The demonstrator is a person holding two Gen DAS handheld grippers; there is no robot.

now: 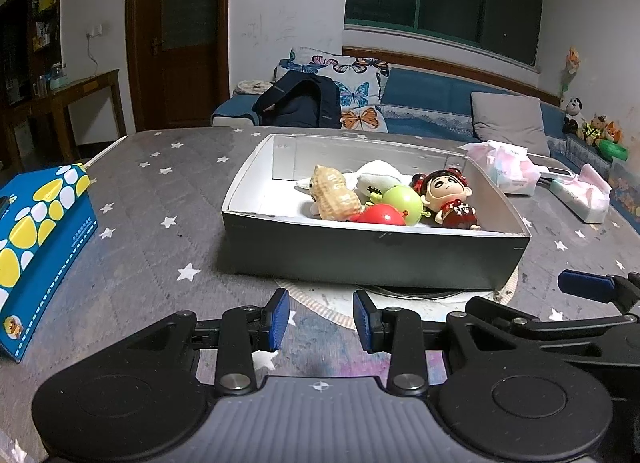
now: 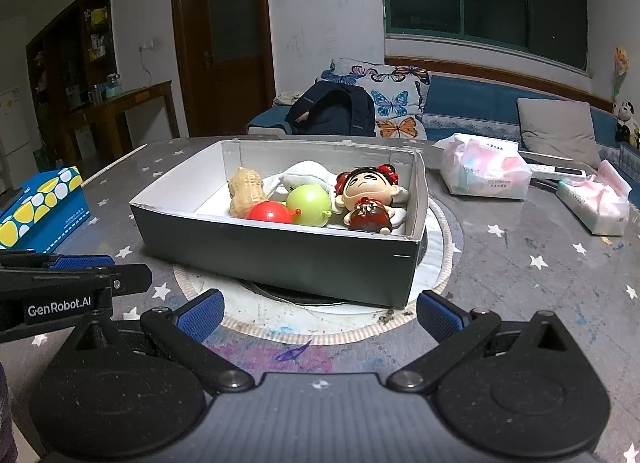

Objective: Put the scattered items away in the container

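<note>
A grey box with a white inside point(image 1: 372, 255) point(image 2: 280, 259) stands on the star-patterned table. In it lie a peanut toy point(image 1: 330, 193) point(image 2: 245, 191), a red ball point(image 1: 382, 215) point(image 2: 268, 211), a green ball point(image 1: 402, 199) point(image 2: 309, 201), a white plush point(image 1: 378, 177) point(image 2: 306, 171) and a doll in a red dress point(image 1: 450, 195) point(image 2: 368, 199). My left gripper point(image 1: 320, 321) is empty, its jaws partly apart, just in front of the box. My right gripper point(image 2: 320, 313) is wide open and empty in front of the box; it also shows in the left wrist view point(image 1: 588, 287).
A blue and yellow tissue box point(image 1: 36, 239) point(image 2: 40, 211) lies at the left. Two pink and white tissue packs point(image 2: 484, 173) point(image 2: 596, 199) and a remote point(image 2: 556, 171) lie at the right. A round mat point(image 2: 436, 247) sits under the box. A sofa stands behind the table.
</note>
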